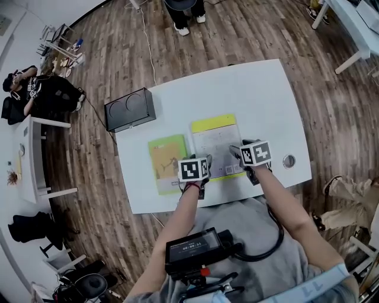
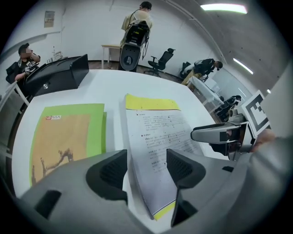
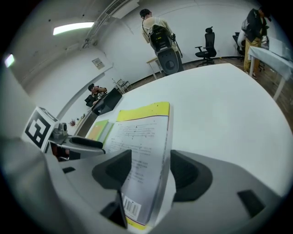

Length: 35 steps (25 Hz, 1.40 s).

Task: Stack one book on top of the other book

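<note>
- Where the white book (image 1: 214,143) lies at the centre of the bench (image 1: 260,89), both grippers meet its near edge, low in the head view.
- Left gripper (image 2: 146,168): jaws released, pads set well apart, with the white book's near left corner running between them. Nothing is clamped.
- Right gripper (image 3: 151,170): jaws likewise spread, with the book's near right corner between them, not clenched on it. A barcode shows at that near end.
- The white book's cover is printed text, with a yellow band at the far end and a yellow strip at the near end.
- The green book (image 1: 167,161) lies flat just left of the white one, side by side, with a thin strip of bench between them. Neither rests on the other.
- A small round thing (image 1: 289,161) sits on the bench at the right of the frame, apart from the books.
- A black box (image 1: 129,109) stands at the bench's far left corner.
- Farther off, one person (image 1: 44,89) sits at the upper left of the frame, and another (image 1: 185,12) stands at the top edge on the wood floor (image 1: 237,35).
</note>
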{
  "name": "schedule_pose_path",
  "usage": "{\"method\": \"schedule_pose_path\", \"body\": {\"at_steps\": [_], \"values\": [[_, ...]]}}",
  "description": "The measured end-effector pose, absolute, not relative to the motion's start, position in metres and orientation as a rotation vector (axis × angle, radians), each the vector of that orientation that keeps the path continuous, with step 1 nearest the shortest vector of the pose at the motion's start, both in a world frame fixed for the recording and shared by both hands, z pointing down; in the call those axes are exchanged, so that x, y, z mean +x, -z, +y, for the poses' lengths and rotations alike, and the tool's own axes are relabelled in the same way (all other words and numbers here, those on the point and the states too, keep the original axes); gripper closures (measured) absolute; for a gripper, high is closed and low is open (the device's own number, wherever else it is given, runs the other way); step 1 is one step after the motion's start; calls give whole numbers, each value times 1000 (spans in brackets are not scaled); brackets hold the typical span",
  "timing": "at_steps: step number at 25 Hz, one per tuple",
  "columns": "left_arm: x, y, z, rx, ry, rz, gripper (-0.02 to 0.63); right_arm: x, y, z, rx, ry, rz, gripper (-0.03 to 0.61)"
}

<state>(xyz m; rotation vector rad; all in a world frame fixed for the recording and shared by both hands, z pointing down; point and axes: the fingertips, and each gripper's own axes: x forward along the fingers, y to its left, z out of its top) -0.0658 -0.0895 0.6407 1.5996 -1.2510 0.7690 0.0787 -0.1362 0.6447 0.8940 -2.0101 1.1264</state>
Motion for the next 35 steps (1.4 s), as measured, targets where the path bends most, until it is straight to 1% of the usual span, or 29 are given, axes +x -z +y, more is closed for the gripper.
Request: {"method": "schedule_pose_path", "body": {"at_steps": [10, 14, 19, 35], "values": [[-65, -655, -85, 1595, -810, -1259, 331, 68, -653, -131, 884, -1079, -1992, 327], [-61, -657, -86, 1606, -797, -1230, 348, 70, -656, -132, 910, -1026, -1965, 327], [-60, -658, -88, 1618, -814, -1210, 347, 70, -658, -132, 930, -978, -1954, 327], [-58, -655, -81, 1592, -786, -1253, 360, 73, -655, -126, 1038, -983, -1928, 327]]}}
